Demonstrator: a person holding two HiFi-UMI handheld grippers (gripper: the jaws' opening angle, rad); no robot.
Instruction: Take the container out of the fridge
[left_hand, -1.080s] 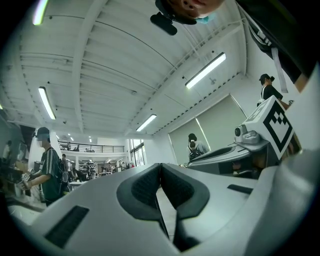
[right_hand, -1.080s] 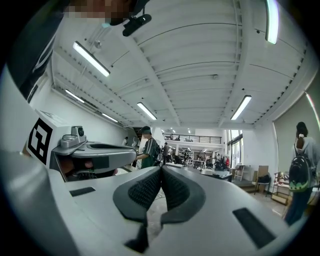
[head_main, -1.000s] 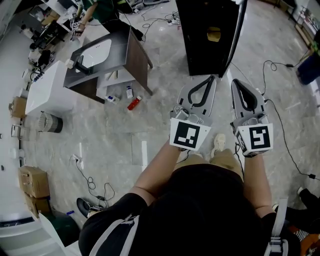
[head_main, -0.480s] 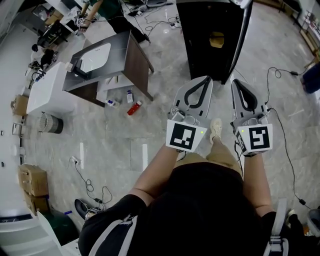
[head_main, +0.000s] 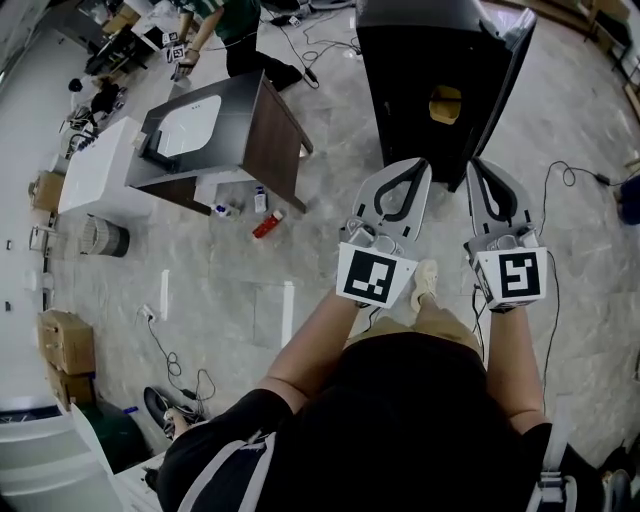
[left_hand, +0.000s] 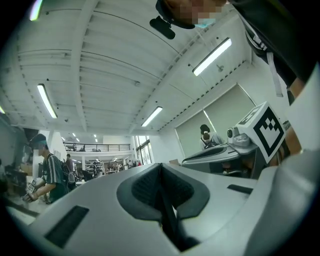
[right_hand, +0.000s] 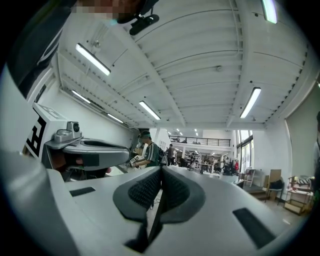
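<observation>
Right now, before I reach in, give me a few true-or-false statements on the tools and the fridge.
1. The left tool and the right tool are both shut and empty. True.
2. The left tool touches the black fridge. False: it stops short of the fridge, with a gap between them.
3. A red item lies on the floor near the dark cabinet. True.
4. The right tool grips a container. False: nothing is between its jaws.

Pretty bright, even light from the ceiling tube lights (right_hand: 93, 59), only soft shadows on the floor (head_main: 220, 300). Heavy fisheye warp, dark corners, nothing really blurry.
</observation>
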